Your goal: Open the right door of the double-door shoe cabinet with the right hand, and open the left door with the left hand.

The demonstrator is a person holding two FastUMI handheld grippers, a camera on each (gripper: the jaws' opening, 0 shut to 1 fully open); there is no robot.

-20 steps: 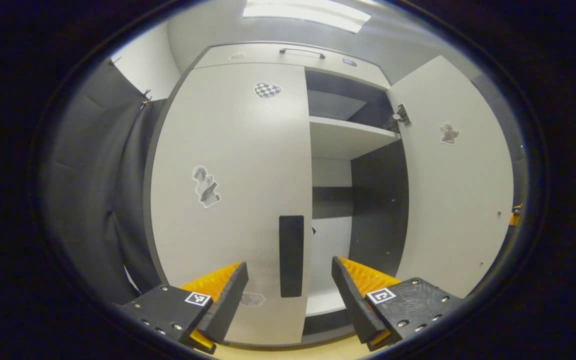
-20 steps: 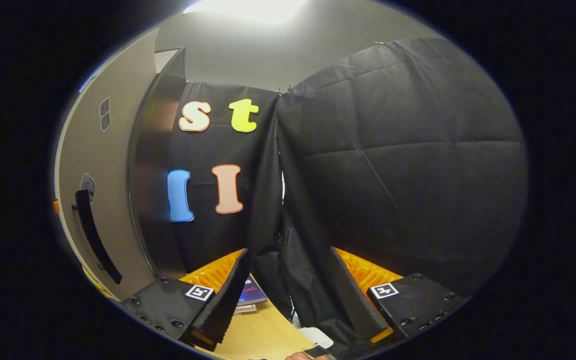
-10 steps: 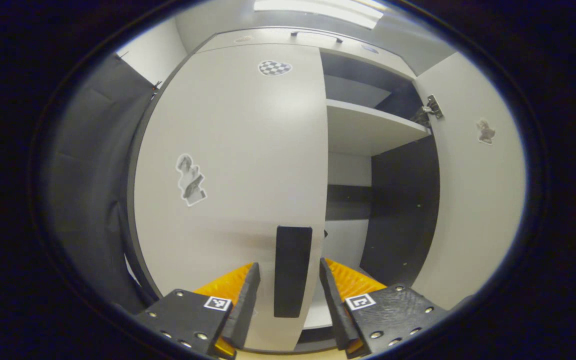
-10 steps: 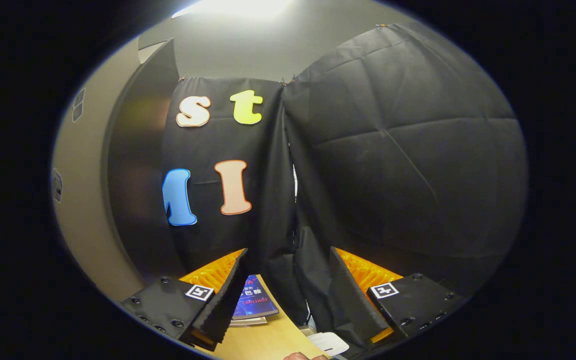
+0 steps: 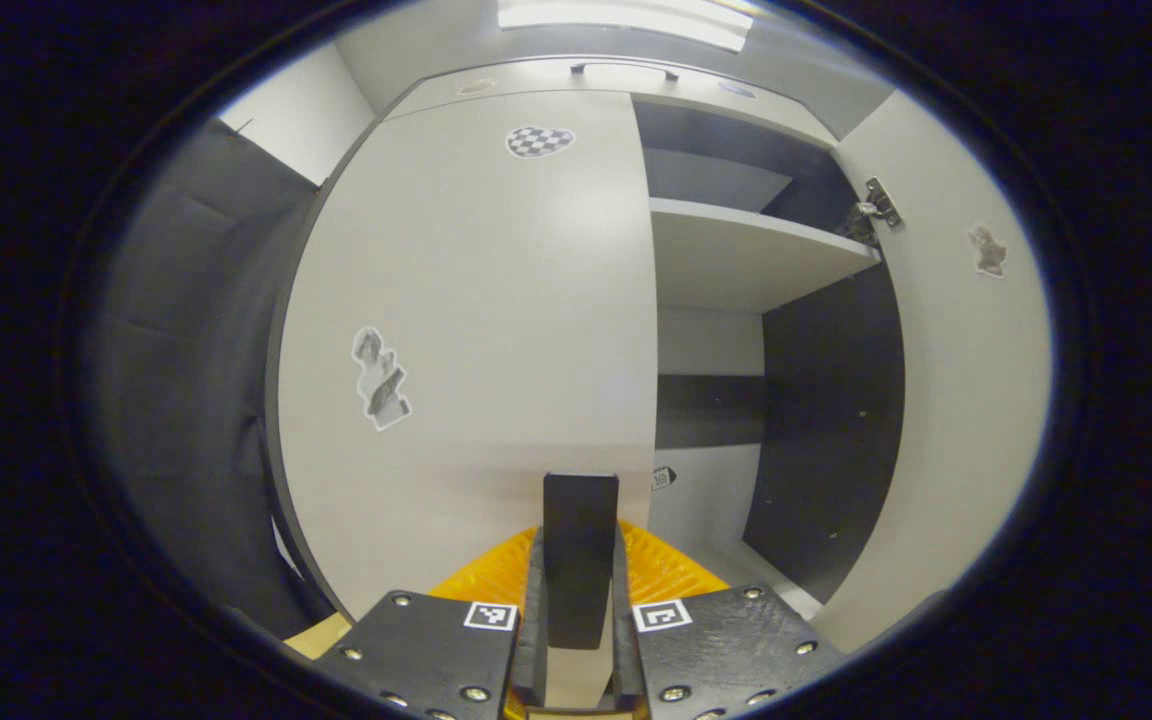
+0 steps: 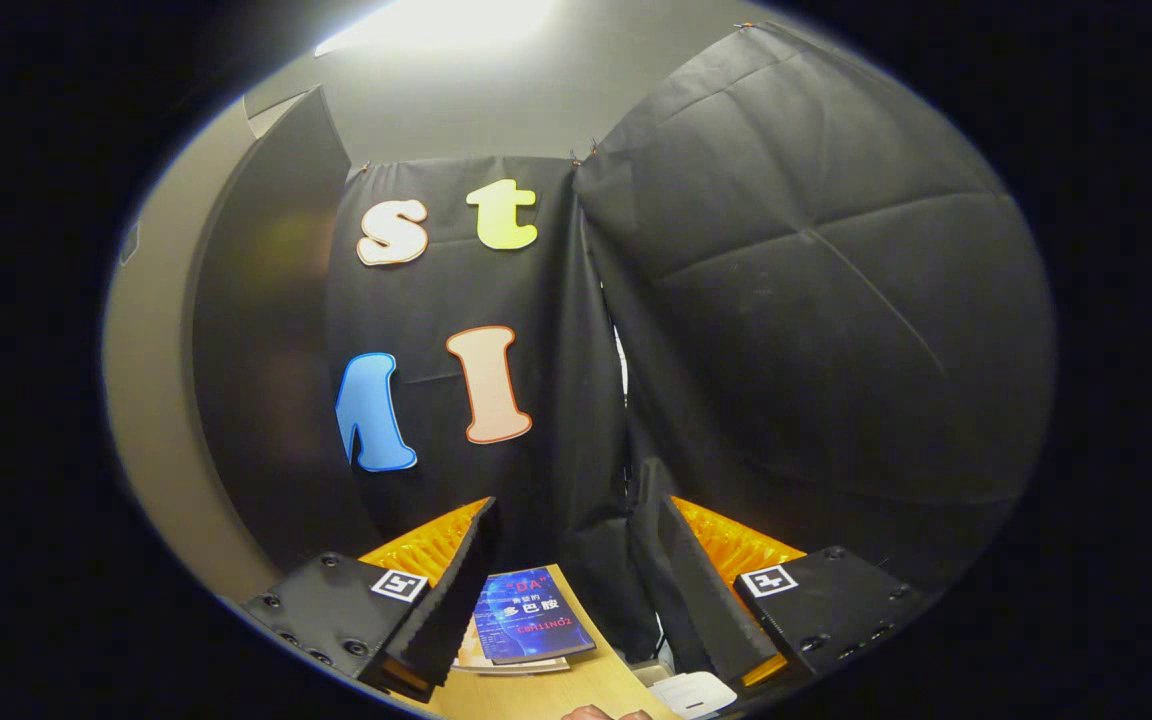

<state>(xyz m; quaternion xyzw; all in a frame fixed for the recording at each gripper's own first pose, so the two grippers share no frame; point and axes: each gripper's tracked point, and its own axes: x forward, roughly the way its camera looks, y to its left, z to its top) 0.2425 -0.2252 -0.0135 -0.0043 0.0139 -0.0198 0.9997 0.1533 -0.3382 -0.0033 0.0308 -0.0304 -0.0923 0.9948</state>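
Shoe cabinet (image 5: 736, 255): right door (image 5: 976, 400) swung wide, exposing the shelves; left door (image 5: 496, 300) closed. Left gripper (image 5: 579, 600) is clamped on the left door's black handle (image 5: 581, 540), positioned to pull. Right gripper (image 6: 576, 590) is spread, empty, facing away above the table (image 6: 546, 690).

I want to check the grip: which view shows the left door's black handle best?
The left gripper view: the black handle stands centred, the left claw clamped on it. The right gripper view faces the booth wall and a book instead.
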